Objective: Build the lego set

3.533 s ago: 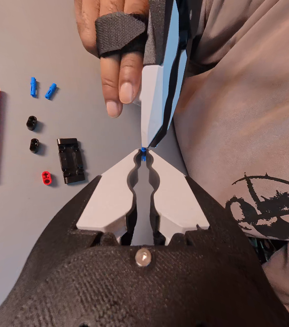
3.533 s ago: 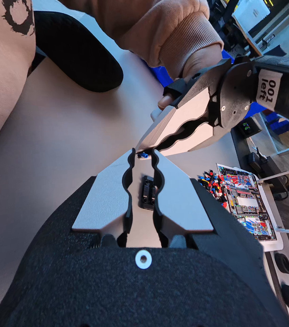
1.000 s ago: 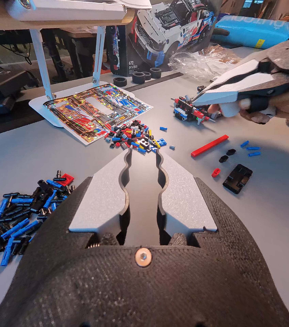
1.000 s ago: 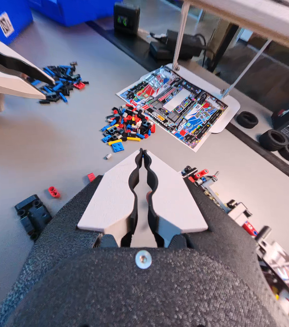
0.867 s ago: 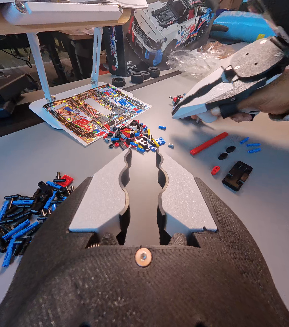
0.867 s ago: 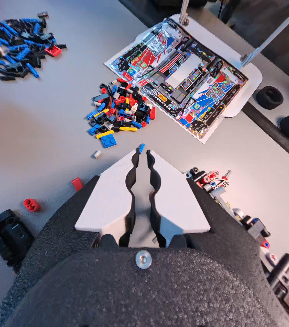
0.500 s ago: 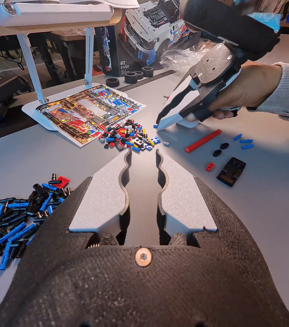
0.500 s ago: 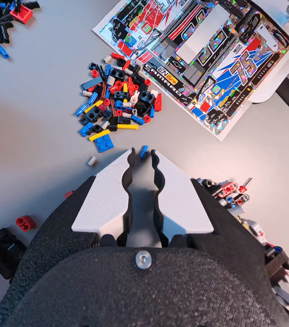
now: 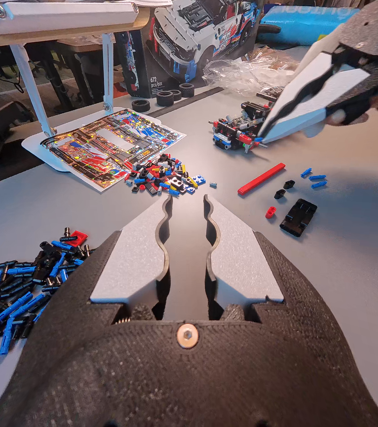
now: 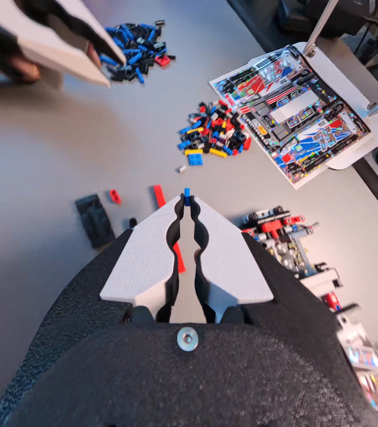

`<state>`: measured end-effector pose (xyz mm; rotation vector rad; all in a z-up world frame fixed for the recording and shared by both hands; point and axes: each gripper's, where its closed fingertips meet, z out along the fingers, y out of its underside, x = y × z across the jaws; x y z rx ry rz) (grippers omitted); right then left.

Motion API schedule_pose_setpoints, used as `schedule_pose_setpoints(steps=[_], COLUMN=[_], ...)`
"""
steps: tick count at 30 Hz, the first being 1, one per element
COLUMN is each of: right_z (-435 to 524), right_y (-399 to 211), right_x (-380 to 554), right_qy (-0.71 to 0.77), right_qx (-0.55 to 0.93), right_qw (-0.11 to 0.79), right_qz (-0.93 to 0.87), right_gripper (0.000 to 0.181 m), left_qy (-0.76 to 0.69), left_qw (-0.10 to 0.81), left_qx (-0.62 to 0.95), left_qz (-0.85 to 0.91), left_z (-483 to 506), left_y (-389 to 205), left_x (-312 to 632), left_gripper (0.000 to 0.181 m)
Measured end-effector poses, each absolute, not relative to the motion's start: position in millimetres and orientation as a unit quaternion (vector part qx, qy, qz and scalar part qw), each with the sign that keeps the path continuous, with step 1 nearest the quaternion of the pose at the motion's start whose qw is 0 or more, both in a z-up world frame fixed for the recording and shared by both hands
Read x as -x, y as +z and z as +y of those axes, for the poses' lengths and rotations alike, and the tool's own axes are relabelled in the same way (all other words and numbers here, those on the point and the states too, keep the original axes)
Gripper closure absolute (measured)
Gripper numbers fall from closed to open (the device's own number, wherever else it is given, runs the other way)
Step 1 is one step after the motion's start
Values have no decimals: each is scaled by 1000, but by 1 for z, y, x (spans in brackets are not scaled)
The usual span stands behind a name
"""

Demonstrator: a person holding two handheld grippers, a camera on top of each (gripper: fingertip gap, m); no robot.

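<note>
Blue pin pinched, chassis waiting

On the grey table (image 9: 90, 208) our half-built chassis (image 9: 236, 131) sits right of the sticker sheet (image 9: 111, 143); our left claw (image 9: 186, 198) hangs spread and empty, while our right claw (image 10: 186, 196) pinches a small blue pin (image 10: 186, 193) by one end, near the chassis. That shallow grip (tips only) could let the pin twist or pop free when we press it into a hole.

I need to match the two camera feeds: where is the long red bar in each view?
Left wrist view: the long red bar lies flat on the table, right of centre, below the half-built car.
Right wrist view: the bar runs under the right gripper, partly hidden.
Shared landmark: the shiny sticker sheet.
</note>
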<state>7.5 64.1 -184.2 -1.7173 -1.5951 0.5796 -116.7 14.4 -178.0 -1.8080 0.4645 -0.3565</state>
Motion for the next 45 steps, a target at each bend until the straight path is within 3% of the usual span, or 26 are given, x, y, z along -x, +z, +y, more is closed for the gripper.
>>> schedule_pose_setpoints(steps=[8,19,26,36,45], right_z=[41,44,52,72,80], right_y=[-226,-238,-181,-214,-239], right_x=[-111,-122,-30,84,103], right_qy=[171,123,205,210,157], right_qx=[709,717,677,685,725], right_qw=[283,282,356,324,286], right_qz=[-623,-625,-611,-618,-606], right_gripper=[179,174,170,170,173], left_qy=[-157,-145,-149,-143,-155], left_qw=[578,578,577,585,585], left_qx=[776,777,777,774,772], left_qz=[198,201,203,197,193], left_z=[15,15,15,13,13], left_y=[-179,-180,-180,-175,-174], left_x=[117,118,117,124,126], left_gripper=[156,155,155,155,155])
